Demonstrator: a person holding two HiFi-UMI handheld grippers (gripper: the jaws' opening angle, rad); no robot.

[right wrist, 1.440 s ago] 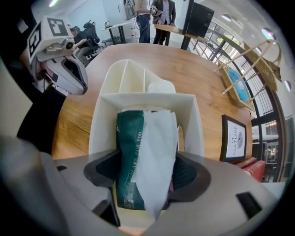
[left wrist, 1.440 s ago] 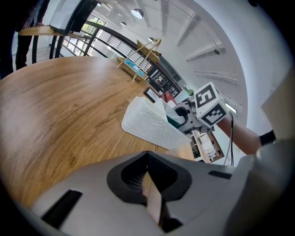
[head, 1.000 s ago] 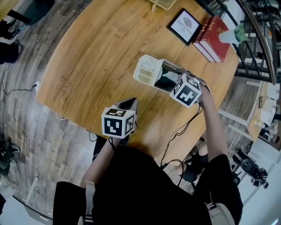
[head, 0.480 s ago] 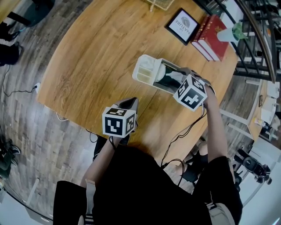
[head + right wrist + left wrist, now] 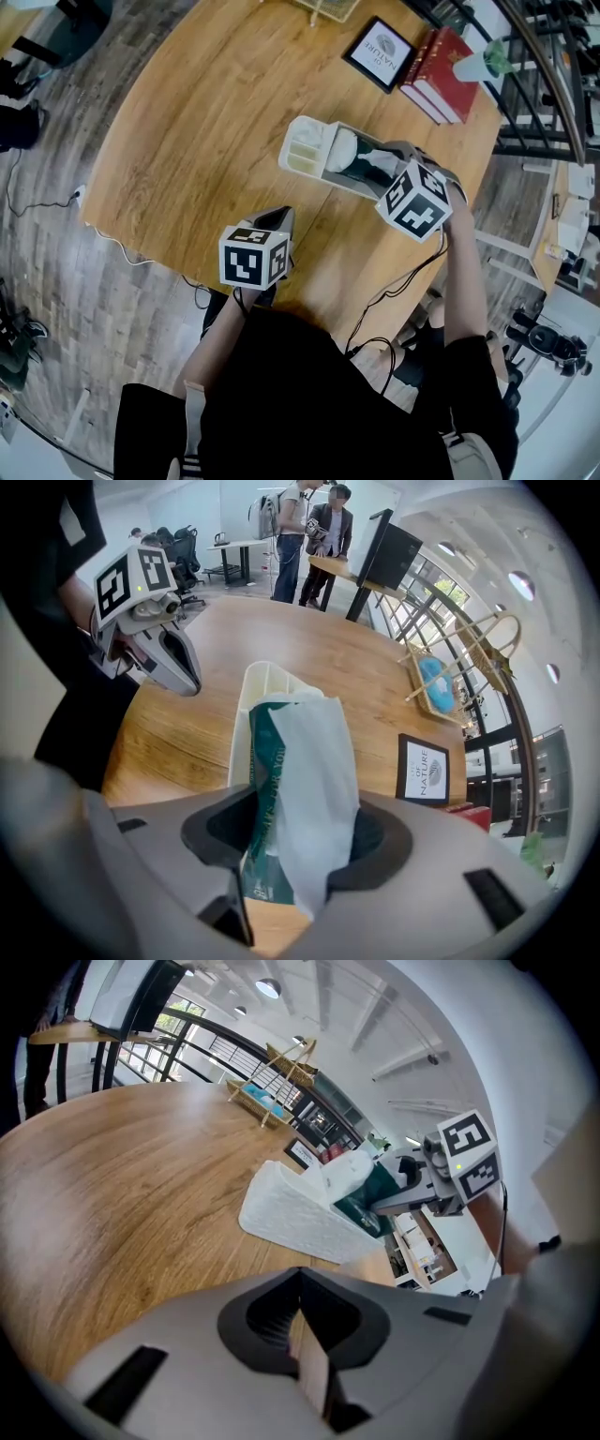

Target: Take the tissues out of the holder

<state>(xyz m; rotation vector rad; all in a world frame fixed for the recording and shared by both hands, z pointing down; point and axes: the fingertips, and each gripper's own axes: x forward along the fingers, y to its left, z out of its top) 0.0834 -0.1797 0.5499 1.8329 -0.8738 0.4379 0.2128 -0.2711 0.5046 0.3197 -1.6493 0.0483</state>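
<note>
A white tissue holder [image 5: 302, 150] lies on the round wooden table [image 5: 187, 122]. A green pack of white tissues [image 5: 361, 167] sticks up out of its right end. My right gripper [image 5: 396, 167] points steeply down and is shut on that pack; in the right gripper view the pack [image 5: 300, 761] hangs between the jaws of the right gripper [image 5: 295, 846], above the holder [image 5: 246, 705]. My left gripper [image 5: 275, 220] hovers near the table's front edge, apart from the holder. In the left gripper view the left gripper [image 5: 305, 1344] has its jaws together with nothing in them.
A framed sign [image 5: 378, 53], red books [image 5: 441, 61] and a wire basket [image 5: 333, 7] stand at the table's far side. A metal railing [image 5: 544, 84] runs past the table on the right. People [image 5: 314, 527] stand far off by a desk.
My right gripper has risen with the tissue pack, drawing it further out of the holder. The left gripper has stayed where it was.
</note>
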